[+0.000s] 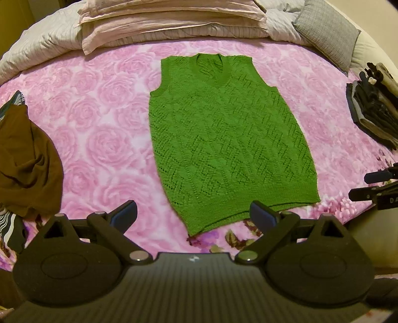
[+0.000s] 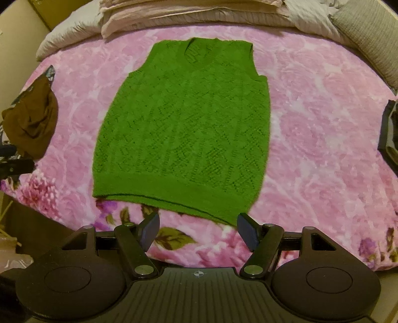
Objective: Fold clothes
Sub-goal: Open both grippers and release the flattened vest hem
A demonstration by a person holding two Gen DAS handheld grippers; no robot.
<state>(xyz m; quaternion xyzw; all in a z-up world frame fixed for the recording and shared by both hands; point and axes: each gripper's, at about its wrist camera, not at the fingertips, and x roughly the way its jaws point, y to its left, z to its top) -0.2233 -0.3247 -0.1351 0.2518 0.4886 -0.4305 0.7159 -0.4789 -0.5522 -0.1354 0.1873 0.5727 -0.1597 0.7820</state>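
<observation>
A green knitted sleeveless vest [image 1: 223, 139] [image 2: 184, 129] lies flat on the pink rose-patterned blanket [image 1: 99, 124], neck toward the pillows and hem toward me. My left gripper [image 1: 192, 208] hovers over the hem's near left corner, open wide, with nothing pinched between its pads. Above the hem's near right corner, my right gripper [image 2: 198, 218] is open too, its pads apart from the fabric. The right gripper's dark fingers [image 1: 373, 183] show at the right edge of the left wrist view. Part of the left gripper [image 2: 15, 161] shows at the left edge of the right wrist view.
A crumpled brown garment [image 1: 27, 161] [image 2: 32, 126] lies on other clothes at the bed's left side. A stack of dark folded clothes [image 1: 375, 109] [image 2: 390, 134] sits at the right. Pale pillows [image 1: 169, 22] and a grey cushion [image 1: 328, 32] line the far end.
</observation>
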